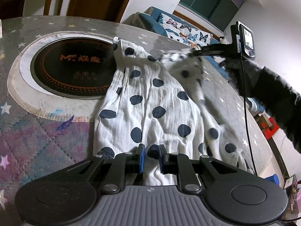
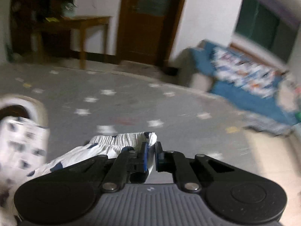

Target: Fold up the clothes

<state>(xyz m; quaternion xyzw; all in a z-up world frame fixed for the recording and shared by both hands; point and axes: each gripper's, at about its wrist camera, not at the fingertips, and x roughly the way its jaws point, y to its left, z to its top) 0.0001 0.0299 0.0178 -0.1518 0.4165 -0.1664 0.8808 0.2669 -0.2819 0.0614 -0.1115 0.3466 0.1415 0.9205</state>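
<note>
I'm looking along my left gripper (image 1: 151, 155); its blue-padded fingers (image 1: 141, 157) sit close together with a fold of the white polka-dot garment (image 1: 150, 101) running between them, though whether the pads truly pinch the cloth I cannot tell from here; the garment lies spread on the star-patterned table cover (image 1: 37, 135), its far end draped over the rim of the round black cooktop (image 1: 73, 66) set into the table; the cooktop carries orange lettering and a ring of orange dots.

Over on the right side of the left view, my right gripper (image 1: 195, 53) reaches in, carried by a dark-sleeved arm (image 1: 272, 94); a blurred corner of the garment is lifted at its tip, above the rest of the cloth; a black cable (image 1: 246, 116) hangs down from that gripper.

From the right wrist view, my right gripper (image 2: 151, 149) has its fingers nearly together, clamped on the ribbed elastic waistband (image 2: 128, 138) of the garment; the cloth trails off to the left and downwards, blurred; the grey star-patterned cover stretches beyond it; further back stand a blue sofa (image 2: 244, 94) with a butterfly-print cushion, a wooden door (image 2: 148, 22) and a wooden side table (image 2: 79, 24); this whole view is smeared.
</note>
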